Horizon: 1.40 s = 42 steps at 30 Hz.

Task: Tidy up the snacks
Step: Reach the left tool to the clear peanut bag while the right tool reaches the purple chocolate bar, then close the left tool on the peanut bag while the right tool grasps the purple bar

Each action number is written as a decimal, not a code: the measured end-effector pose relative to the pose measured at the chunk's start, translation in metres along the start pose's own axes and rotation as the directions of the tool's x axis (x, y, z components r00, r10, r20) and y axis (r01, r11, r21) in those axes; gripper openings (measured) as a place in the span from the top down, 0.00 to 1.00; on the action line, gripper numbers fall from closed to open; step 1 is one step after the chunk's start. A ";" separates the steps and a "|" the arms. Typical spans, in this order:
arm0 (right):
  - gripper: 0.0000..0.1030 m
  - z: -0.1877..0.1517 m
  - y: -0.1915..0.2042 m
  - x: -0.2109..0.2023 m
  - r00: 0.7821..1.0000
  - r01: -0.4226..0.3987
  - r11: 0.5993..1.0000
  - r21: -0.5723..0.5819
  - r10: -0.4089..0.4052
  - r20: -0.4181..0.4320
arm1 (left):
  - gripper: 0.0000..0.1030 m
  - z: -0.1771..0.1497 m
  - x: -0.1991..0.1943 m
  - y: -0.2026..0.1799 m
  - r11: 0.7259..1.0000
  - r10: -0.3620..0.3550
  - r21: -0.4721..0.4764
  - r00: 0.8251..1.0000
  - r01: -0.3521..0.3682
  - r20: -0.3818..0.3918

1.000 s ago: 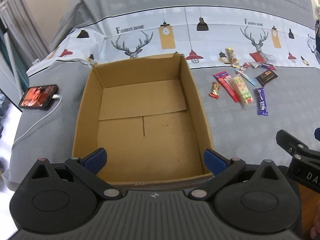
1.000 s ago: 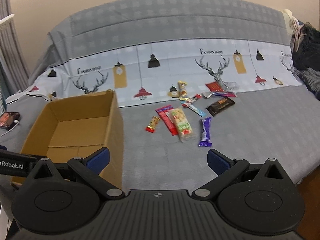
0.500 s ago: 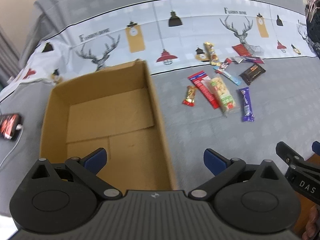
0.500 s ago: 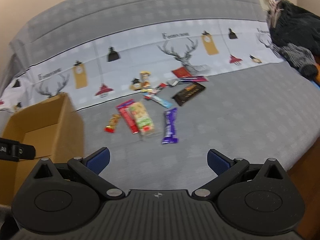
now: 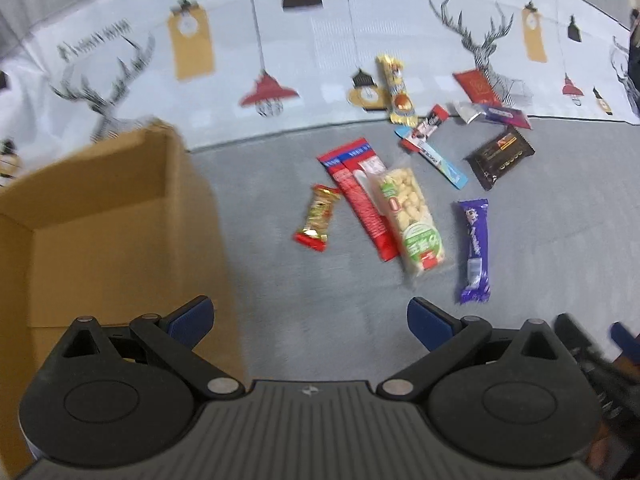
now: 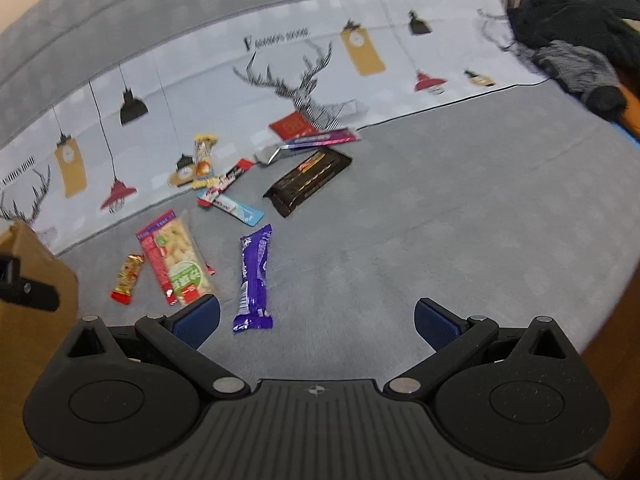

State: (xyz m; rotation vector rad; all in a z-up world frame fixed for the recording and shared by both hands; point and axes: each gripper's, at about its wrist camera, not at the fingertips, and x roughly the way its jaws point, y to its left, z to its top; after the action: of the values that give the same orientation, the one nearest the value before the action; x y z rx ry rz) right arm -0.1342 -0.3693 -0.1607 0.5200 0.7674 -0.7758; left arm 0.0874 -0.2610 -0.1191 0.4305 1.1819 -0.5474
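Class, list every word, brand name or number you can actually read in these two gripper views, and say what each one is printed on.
"F...": only the large initial of the heading printed on the bedspread reads; the rest is blurred.
Purple bar: white lettering, too blurred to read.
Dark brown bar: orange label, unreadable.
Red packet, clear peanut pack and small red-gold bar: print too small.
No numbers are legible.

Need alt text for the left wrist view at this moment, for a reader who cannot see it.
The open, empty left gripper hovers over a grey bedspread, facing a scatter of wrapped snacks: a purple bar, a clear peanut-brittle pack lying on a red wrapper, and a dark chocolate bar. An open cardboard box sits to the left.
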 end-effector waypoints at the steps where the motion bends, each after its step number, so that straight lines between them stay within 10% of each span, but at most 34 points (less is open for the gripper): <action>1: 0.00 0.002 0.001 0.011 1.000 -0.010 1.000 -0.015 0.009 -0.010 | 0.00 0.005 0.009 -0.001 1.000 0.000 -0.005 1.000 0.000 -0.020; 13: 0.01 0.019 0.033 0.157 0.994 0.052 0.974 -0.223 -0.072 -0.084 | 0.00 0.022 0.056 -0.001 0.996 0.087 -0.009 0.994 -0.087 -0.063; 21: 0.00 0.027 -0.027 0.158 0.992 0.101 0.991 -0.089 -0.107 -0.061 | 0.00 0.058 0.092 -0.032 0.983 -0.130 -0.141 0.987 0.116 -0.099; 34: 0.00 0.010 -0.013 0.133 0.994 0.025 0.997 0.067 -0.017 -0.112 | 0.05 0.072 0.145 -0.076 0.996 -0.054 -0.083 0.982 0.040 -0.179; 40: 0.00 -0.004 0.017 0.135 0.985 0.109 0.994 -0.032 -0.112 -0.129 | 0.59 0.065 0.140 -0.063 0.993 -0.034 -0.120 0.986 0.014 -0.165; 42: 0.34 -0.008 0.024 0.123 0.990 0.083 0.995 -0.047 -0.087 -0.110 | 0.60 0.061 0.134 -0.054 0.989 -0.042 -0.149 0.986 0.018 -0.161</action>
State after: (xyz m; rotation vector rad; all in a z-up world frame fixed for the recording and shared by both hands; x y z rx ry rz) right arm -0.0609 -0.4012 -0.2576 0.4985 0.9125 -0.8127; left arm 0.1368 -0.3624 -0.2273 0.3363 1.3794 -0.4532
